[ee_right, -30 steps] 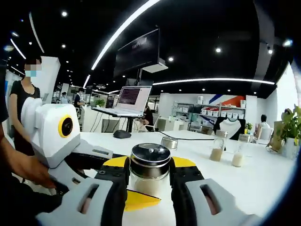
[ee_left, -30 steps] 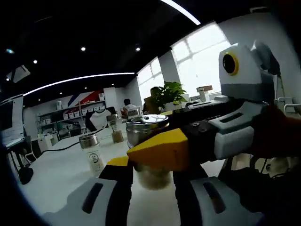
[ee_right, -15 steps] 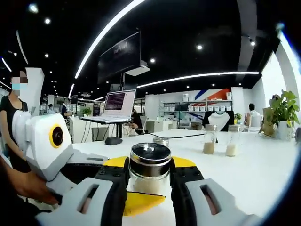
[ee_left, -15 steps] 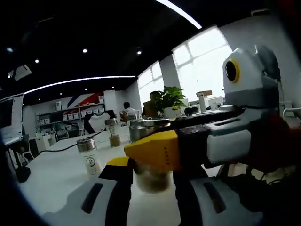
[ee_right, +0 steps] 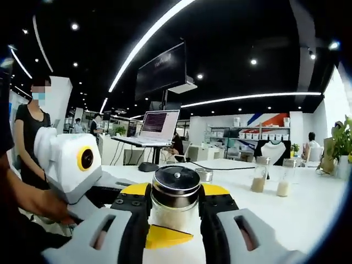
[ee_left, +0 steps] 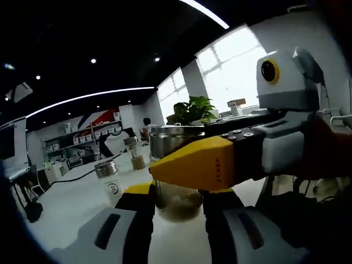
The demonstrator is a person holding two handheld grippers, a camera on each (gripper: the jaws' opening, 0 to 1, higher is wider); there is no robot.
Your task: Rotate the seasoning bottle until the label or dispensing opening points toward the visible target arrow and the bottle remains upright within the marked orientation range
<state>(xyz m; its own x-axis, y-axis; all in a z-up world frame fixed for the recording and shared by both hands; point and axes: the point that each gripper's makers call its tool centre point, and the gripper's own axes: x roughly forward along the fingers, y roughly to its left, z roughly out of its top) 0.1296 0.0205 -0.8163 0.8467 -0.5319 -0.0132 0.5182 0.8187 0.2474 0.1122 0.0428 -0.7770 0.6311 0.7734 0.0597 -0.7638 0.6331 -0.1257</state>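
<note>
The seasoning bottle (ee_right: pixel 176 182), a glass jar with a steel lid and pale contents, stands upright on the white table (ee_right: pixel 308 214). My right gripper (ee_right: pixel 175 202) is shut on it, one jaw on each side just under the lid. My left gripper (ee_left: pixel 177 202) is shut on the same bottle (ee_left: pixel 175 138) lower down. In the left gripper view the right gripper's yellow fingertip (ee_left: pixel 198 166) crosses in front of the jar. In the right gripper view the left gripper's yellow fingertip (ee_right: pixel 165 237) pokes out below the jar. I see no arrow or label.
Two small shakers (ee_right: pixel 258 177) and a low tin (ee_right: pixel 204 174) stand further back on the table. A laptop (ee_right: pixel 157 122) and a mouse (ee_right: pixel 147 166) sit at the back left. A person (ee_right: pixel 30 132) stands on the left. A potted plant (ee_left: pixel 190 109) is behind the bottle.
Both views have shifted and tilted a little with the hands. The bottle stays clamped in both grippers and upright. The right gripper's yellow fingertip looms larger in the left gripper view.
</note>
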